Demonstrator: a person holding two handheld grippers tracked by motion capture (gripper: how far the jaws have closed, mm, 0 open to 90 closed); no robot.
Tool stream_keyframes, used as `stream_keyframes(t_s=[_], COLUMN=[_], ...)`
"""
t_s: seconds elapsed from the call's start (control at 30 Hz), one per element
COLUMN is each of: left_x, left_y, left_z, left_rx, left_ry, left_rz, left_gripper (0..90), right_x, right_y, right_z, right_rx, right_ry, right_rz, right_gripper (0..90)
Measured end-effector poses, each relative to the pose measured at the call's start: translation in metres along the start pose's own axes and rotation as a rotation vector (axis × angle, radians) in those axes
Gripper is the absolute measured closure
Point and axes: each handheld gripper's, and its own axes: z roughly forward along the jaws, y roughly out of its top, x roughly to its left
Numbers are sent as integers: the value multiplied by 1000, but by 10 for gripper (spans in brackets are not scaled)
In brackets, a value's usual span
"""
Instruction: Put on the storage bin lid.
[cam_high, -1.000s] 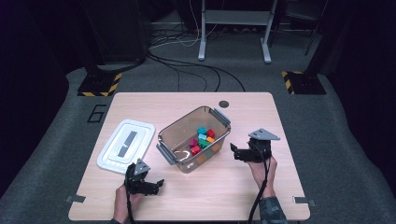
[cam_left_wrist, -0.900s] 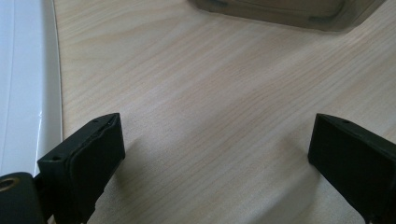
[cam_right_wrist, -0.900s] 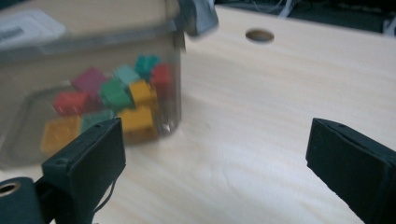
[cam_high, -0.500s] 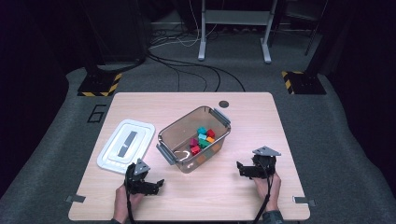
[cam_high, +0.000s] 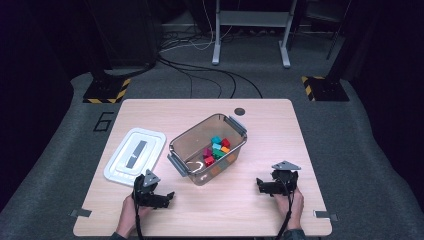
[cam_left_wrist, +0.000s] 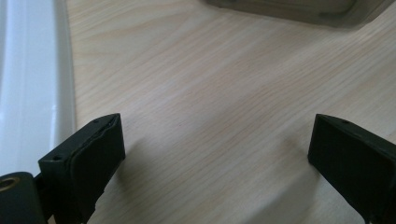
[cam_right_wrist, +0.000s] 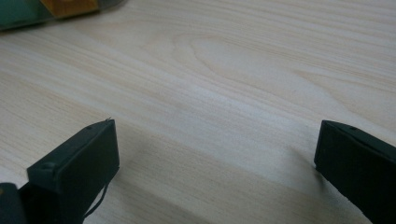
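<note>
A clear brown plastic bin (cam_high: 207, 147) sits at the table's middle with several coloured blocks (cam_high: 216, 149) inside. Its white lid (cam_high: 135, 155) lies flat to the left. My left gripper (cam_high: 167, 196) rests low on the table near the front edge, just below the lid, open with bare wood between its jaws. My right gripper (cam_high: 259, 185) rests on the table at the front right, open and empty too. In the left gripper view the lid's edge (cam_left_wrist: 32, 79) runs along the left and the bin's base (cam_left_wrist: 299, 9) sits at the top.
The wooden table (cam_high: 280, 130) has a small black round mark (cam_high: 239, 111) near its far edge. Beyond the table, cables (cam_high: 210, 75) and metal stand legs (cam_high: 250, 30) lie on the grey floor. A corner of the bin with coloured blocks (cam_right_wrist: 51, 9) appears in the right gripper view.
My right gripper has come down and back toward the front edge, settling on the table. The left gripper has stayed where it was.
</note>
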Motion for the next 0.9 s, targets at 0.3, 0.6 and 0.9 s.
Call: stream_keyframes(t_s=[0.3,0.6,0.9], left_x=[24,56,95], left_y=[6,20,33], left_z=[-24,-39,-29], left_rx=[-66,-106,-90], left_ry=[-20,30,65], left_rz=[-63,-112,-161], left_gripper=[2,13,31], right_x=[1,1,2], right_y=[1,1,2], right_z=[3,3,3], right_rx=[17,19,15], right_ry=[-9,-9,-14], right_rz=[-5,-9,5], right_gripper=[0,0,0])
